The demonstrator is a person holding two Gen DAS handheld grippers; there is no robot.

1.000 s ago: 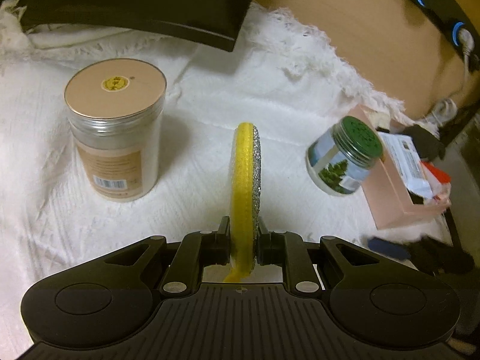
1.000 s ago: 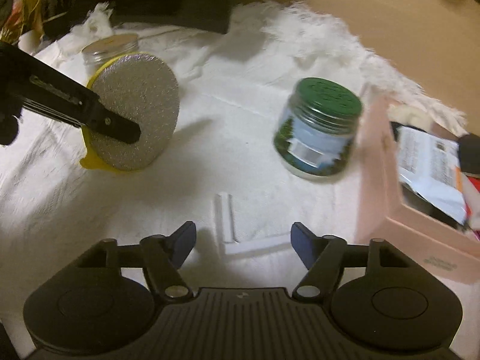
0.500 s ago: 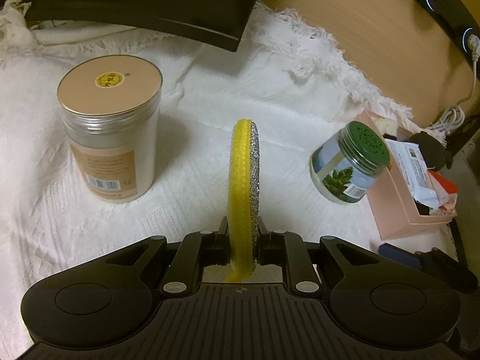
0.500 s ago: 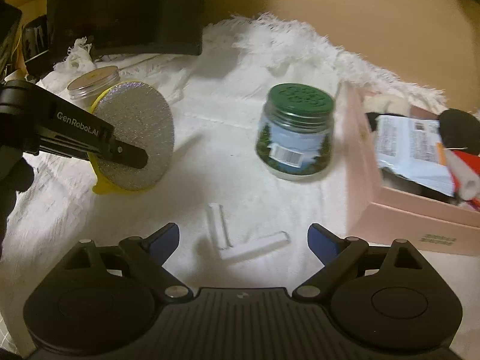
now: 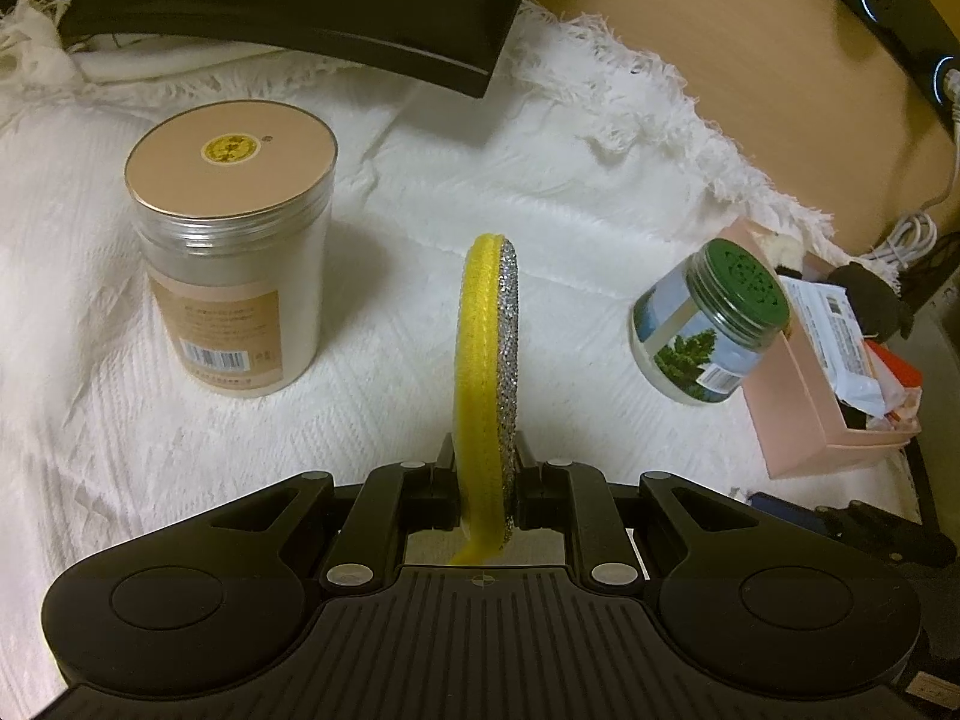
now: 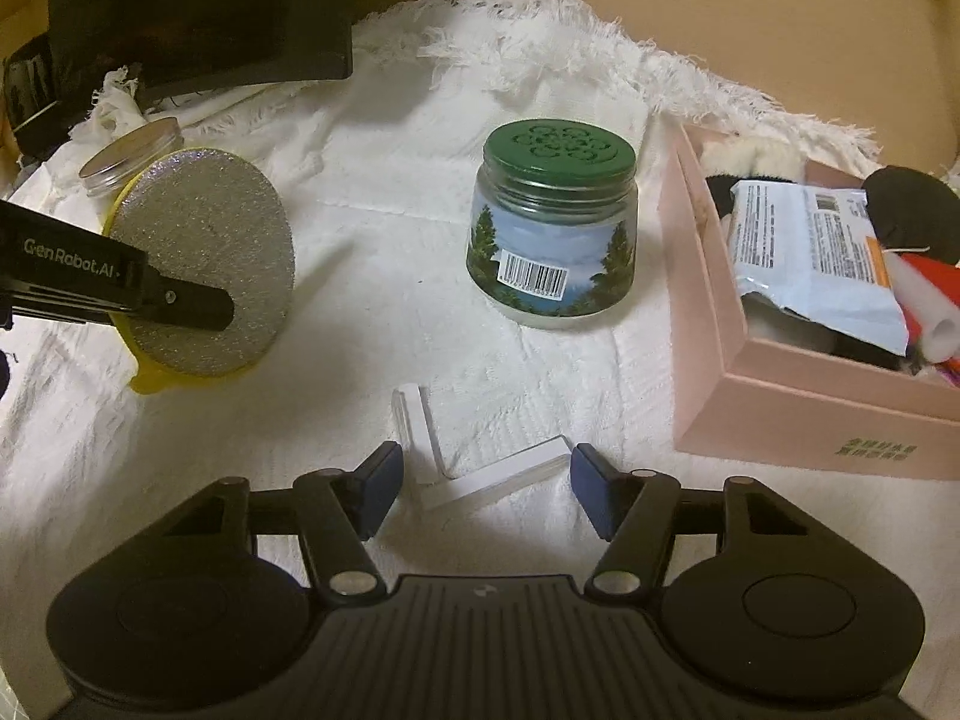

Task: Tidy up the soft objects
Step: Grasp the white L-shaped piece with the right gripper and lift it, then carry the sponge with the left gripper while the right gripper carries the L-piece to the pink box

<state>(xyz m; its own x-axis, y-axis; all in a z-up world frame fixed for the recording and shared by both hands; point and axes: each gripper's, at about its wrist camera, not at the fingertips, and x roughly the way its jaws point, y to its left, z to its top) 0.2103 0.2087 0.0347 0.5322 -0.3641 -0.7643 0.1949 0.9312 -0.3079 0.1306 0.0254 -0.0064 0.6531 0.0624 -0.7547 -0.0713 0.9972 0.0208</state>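
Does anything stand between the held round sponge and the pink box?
Yes. The left gripper holds the yellow-and-silver sponge, and the green-lidded jar stands on the white cloth between it and the pink box.

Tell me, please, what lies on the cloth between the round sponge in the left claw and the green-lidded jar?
In the right wrist view, only bare white cloth lies between the sponge and the jar.
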